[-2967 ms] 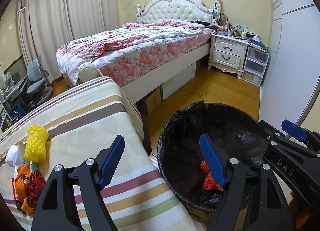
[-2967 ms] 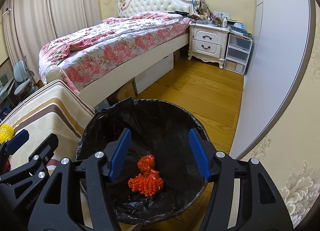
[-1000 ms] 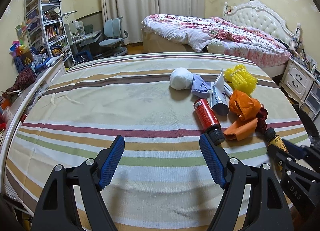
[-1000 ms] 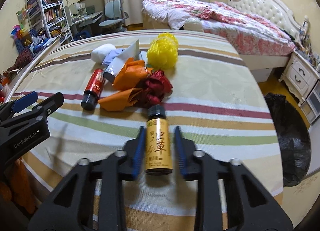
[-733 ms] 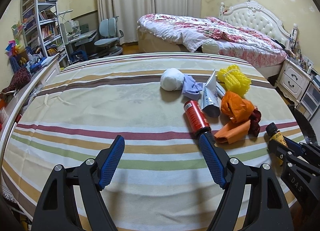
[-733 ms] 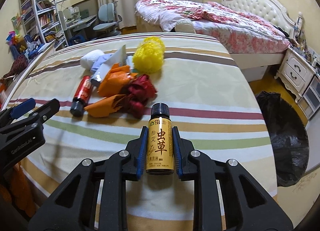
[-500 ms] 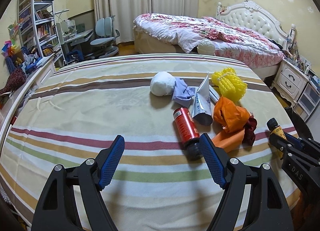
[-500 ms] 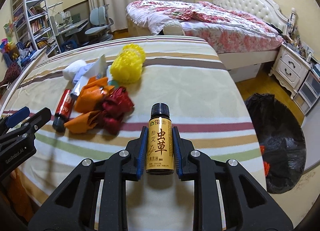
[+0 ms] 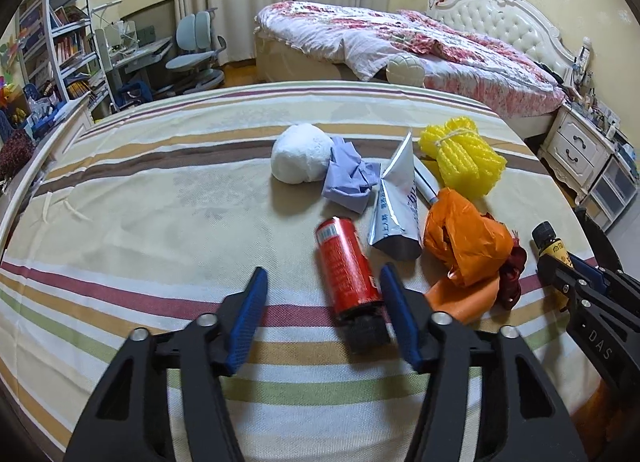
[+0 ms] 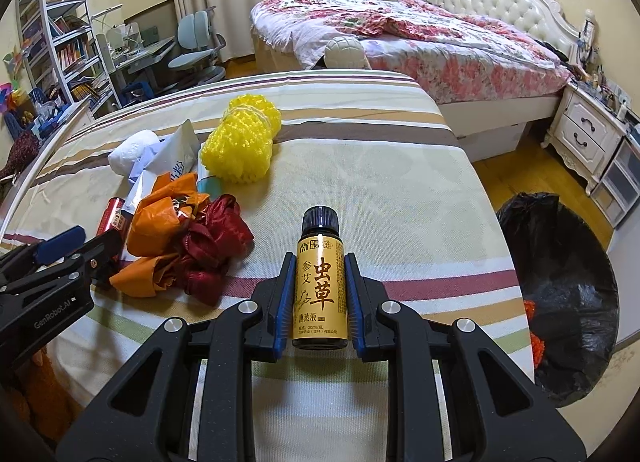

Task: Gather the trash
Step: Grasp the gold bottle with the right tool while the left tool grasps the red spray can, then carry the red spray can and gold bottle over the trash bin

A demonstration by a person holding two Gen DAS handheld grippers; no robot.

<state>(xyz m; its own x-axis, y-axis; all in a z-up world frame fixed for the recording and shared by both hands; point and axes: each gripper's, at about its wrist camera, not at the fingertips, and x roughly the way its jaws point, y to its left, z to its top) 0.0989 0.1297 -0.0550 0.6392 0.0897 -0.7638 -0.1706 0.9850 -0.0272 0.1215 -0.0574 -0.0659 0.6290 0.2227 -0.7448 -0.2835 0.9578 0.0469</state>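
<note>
My right gripper (image 10: 319, 268) is shut on a small gold-labelled bottle (image 10: 319, 286) with a black cap, held above the striped table (image 10: 392, 181); the bottle also shows in the left wrist view (image 9: 550, 244). My left gripper (image 9: 322, 304) is open with a red can (image 9: 346, 266) lying between its fingers, close to the right finger. Beyond it lie a silver pouch (image 9: 394, 217), a blue tissue (image 9: 348, 181), a white ball (image 9: 302, 157), yellow foam netting (image 9: 462, 157), an orange bag (image 9: 466, 242) and dark red ribbon (image 10: 212, 250). The black-lined trash bin (image 10: 560, 286) stands on the floor to the right.
A flowered bed (image 10: 420, 45) stands behind the table, a white nightstand (image 10: 588, 137) to the right, and a desk with chairs (image 9: 192, 57) and bookshelves (image 9: 60, 41) to the far left. Orange netting (image 10: 534, 334) lies in the bin.
My left gripper has moved in on the red can and narrowed, its fingers now on either side of it. My right gripper has lifted the bottle off the table and swung right towards the bin.
</note>
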